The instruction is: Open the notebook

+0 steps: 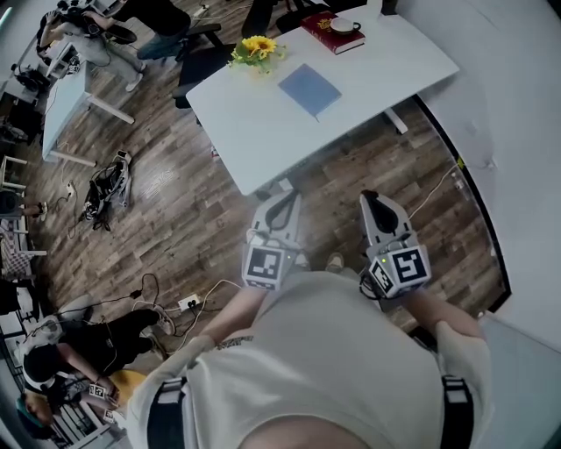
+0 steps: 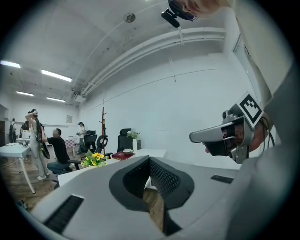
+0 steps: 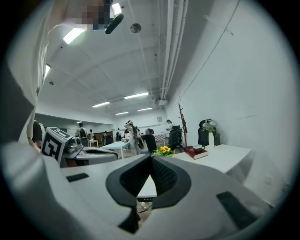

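The blue notebook (image 1: 309,89) lies closed and flat on the white table (image 1: 254,140), near its middle. Both grippers hover over the wooden floor, short of the table's near edge and close to the person's body. My left gripper (image 1: 282,198) points toward the table with its jaws together and nothing between them. My right gripper (image 1: 369,201) sits beside it, also shut and empty. In the left gripper view the jaws (image 2: 150,159) meet at the tip; the right gripper view shows the same (image 3: 151,158). Neither gripper view shows the notebook.
A red book (image 1: 331,33) with a cup (image 1: 344,25) on it and yellow flowers (image 1: 256,48) stand at the table's far side. Office chairs are behind it. Cables (image 1: 107,188) and a power strip (image 1: 188,303) lie on the floor at left. A white wall (image 1: 513,131) runs along the right.
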{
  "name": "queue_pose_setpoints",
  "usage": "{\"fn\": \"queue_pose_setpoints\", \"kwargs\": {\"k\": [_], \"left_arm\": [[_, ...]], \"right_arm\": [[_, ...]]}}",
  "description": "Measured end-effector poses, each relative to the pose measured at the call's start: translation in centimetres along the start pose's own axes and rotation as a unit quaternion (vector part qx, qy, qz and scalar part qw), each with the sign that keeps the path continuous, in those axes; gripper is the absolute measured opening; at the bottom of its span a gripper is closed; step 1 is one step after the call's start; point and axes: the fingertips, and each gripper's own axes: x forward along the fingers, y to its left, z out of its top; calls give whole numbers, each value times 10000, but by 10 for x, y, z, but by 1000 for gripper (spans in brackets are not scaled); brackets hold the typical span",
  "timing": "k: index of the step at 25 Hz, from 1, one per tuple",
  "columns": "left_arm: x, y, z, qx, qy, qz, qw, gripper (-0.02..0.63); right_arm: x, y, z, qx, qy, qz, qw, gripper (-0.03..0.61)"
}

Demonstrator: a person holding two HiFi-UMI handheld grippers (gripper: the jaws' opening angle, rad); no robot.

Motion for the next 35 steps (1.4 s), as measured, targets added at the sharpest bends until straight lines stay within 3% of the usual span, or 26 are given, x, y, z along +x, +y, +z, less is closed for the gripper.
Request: {"fn": "queue_pose_setpoints", "kwargs": {"k": [8,17,35], "left_arm": [[13,-8,7,96,-35,262,9996,12],[25,-13,6,-57,-27,573,9983,12],[105,41,-3,-283,82,294,9991,12]], "right_arm": [[-3,-26,12,-39,-184,151,9997,3],[4,-55,27,-114,-367,255,9989,3],[102,-74,25,-188,-210,88,9996,3]]}}
